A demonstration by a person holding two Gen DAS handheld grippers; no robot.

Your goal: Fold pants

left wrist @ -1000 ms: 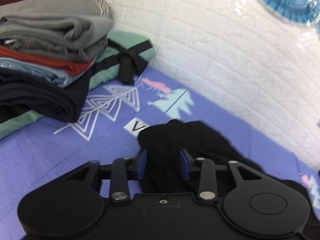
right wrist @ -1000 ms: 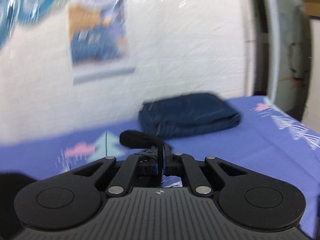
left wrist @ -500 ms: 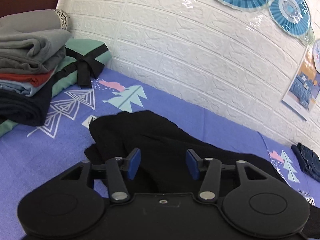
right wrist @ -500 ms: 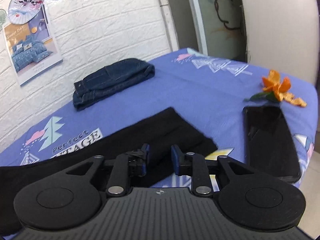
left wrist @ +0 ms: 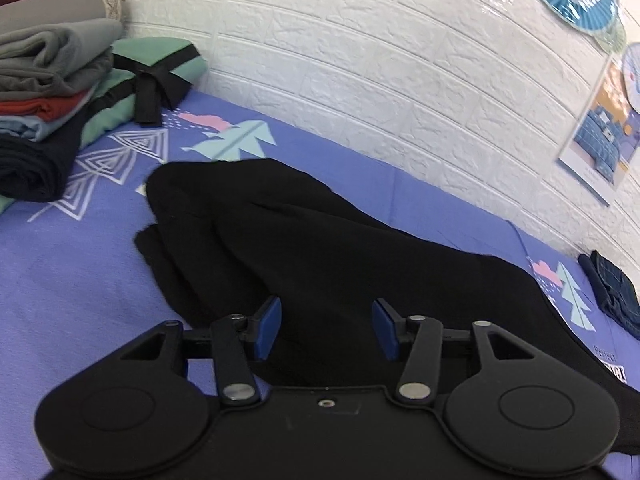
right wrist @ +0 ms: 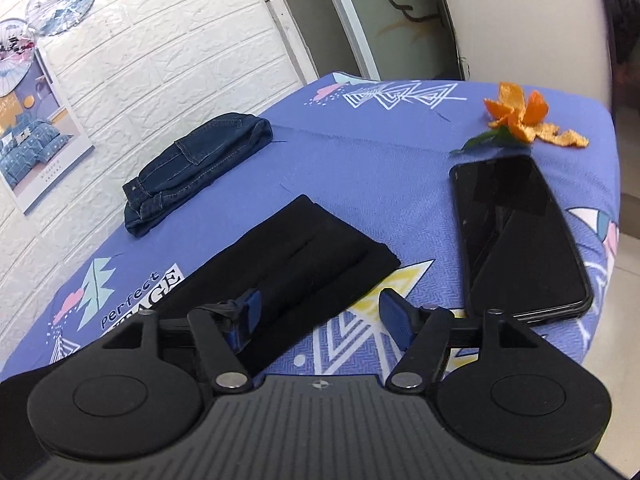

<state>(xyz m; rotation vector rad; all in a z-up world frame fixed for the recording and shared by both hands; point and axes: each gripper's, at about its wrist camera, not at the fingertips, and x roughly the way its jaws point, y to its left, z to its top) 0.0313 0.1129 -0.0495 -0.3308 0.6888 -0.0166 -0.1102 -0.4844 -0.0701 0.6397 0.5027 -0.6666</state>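
Observation:
Black pants [left wrist: 320, 248] lie stretched across the purple patterned sheet [left wrist: 60, 272], waist end bunched at the left. Their leg ends [right wrist: 320, 252] lie flat in the right wrist view. My left gripper [left wrist: 326, 328] is open and empty, just above the middle of the pants. My right gripper [right wrist: 316, 316] is open and empty, over the near edge of the leg ends; its left pad [right wrist: 250, 312] is over the cloth, its right pad [right wrist: 394, 318] over the sheet.
A stack of folded clothes [left wrist: 44, 92] stands at the far left. Folded jeans [right wrist: 196, 160] lie near the white brick wall [left wrist: 380, 60]. A black phone [right wrist: 516, 232] and orange peel [right wrist: 528, 120] lie by the right edge of the bed.
Both grippers have let go of the pants and opened wide. The pants now lie spread out on the sheet. Both grippers have drawn back slightly.

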